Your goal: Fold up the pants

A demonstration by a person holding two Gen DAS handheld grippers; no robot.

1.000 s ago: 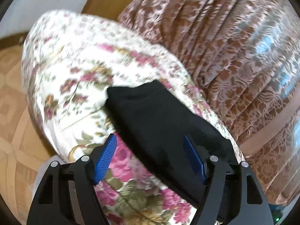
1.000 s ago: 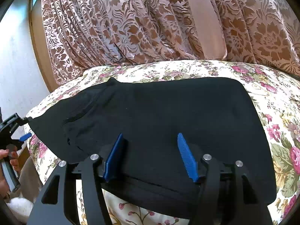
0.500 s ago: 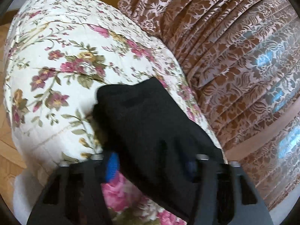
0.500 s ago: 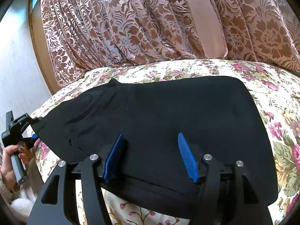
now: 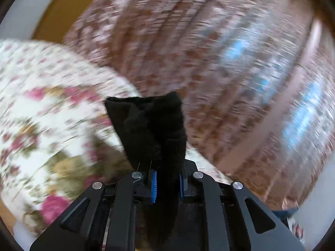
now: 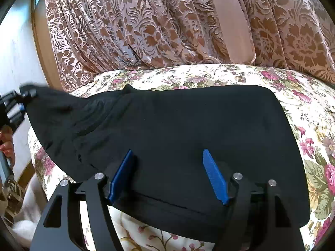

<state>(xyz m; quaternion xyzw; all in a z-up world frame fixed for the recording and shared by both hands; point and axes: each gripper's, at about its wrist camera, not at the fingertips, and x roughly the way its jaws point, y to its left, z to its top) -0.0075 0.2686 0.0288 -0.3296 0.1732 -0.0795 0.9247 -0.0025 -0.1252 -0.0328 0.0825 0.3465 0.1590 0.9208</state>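
Black pants (image 6: 184, 133): spread across the flowered bed (image 6: 309, 113), left end lifted off its left edge.
Left gripper (image 5: 166, 185): clenched on that bunched end.
Right gripper (image 6: 167, 175): fingers spread wide, over the near hem.
Curtain (image 6: 159, 21): behind the bed.

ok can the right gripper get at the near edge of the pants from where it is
Probably yes: the right gripper is open with the black pants lying between its fingers, nothing over them. The left gripper grips the far end.
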